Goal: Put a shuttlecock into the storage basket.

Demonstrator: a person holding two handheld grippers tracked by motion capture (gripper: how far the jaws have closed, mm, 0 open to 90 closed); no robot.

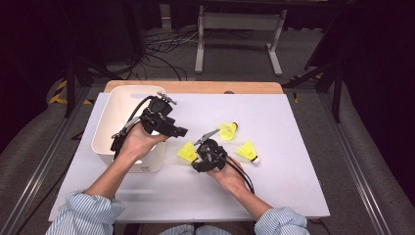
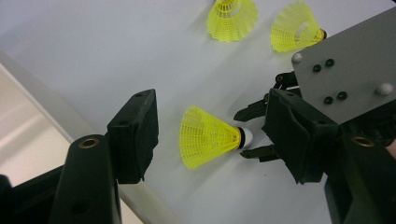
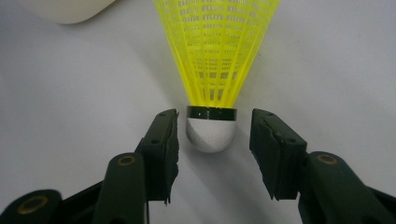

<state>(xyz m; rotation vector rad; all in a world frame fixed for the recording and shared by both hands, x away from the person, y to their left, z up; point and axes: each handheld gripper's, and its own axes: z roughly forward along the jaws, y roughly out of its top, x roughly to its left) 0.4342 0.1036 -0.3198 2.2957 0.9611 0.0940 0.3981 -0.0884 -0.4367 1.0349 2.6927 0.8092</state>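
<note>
Three yellow shuttlecocks lie on the white table [image 1: 293,186]. The nearest shuttlecock [image 1: 187,152] [image 3: 219,56] lies on its side, its white cork [image 3: 210,135] between the jaws of my right gripper [image 1: 196,160] [image 3: 212,140]. A narrow gap shows on each side of the cork, so the pads are not pressing it and the gripper is open. My left gripper [image 1: 178,131] [image 2: 215,135] hovers open over the bin's near right corner, looking down on that same shuttlecock [image 2: 205,137] with nothing between its jaws.
A white bin [image 1: 112,105] stands at the table's left, its corner at the top left of the right gripper view [image 3: 70,9]. Two more shuttlecocks [image 1: 228,130] [image 1: 247,152] lie just right of my right gripper. A wooden strip [image 1: 195,86] runs along the far edge.
</note>
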